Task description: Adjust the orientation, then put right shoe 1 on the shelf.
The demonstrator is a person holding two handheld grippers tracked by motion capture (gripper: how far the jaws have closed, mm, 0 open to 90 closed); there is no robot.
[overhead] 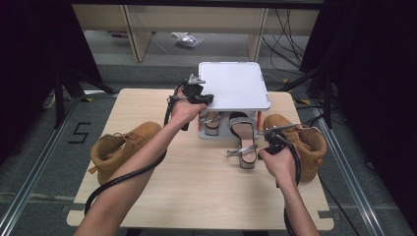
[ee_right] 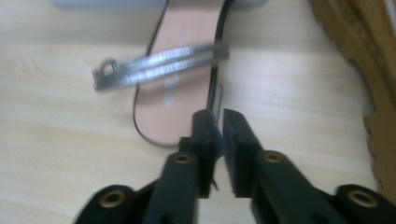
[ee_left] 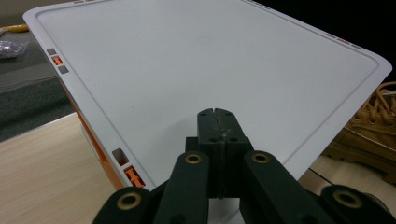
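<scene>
Item one: my left claw (ee_left: pixel 215 122), jaws clenched on nothing, rests on the white top tray (overhead: pixel 236 86) of a small shoe rack (overhead: pixel 231 130) at the tabletop's (overhead: pixel 196 187) far edge.

Item two: my right claw (ee_right: pixel 218 122), jaws drawn nearly together, a narrow slit between them; I see its tips at the rim of the sandal's heel end, but cannot tell whether they pinch it.

Item three: the silver-strapped sandal (overhead: pixel 244 142) lies flat on the tabletop, toe under the rack, its strap (ee_right: pixel 159 70) raised.

Item four: a second sandal (overhead: pixel 211 123) inside the rack.

Item five: tan boots, one (overhead: pixel 120 150) at the left edge, one (overhead: pixel 300 142) at the right.
</scene>
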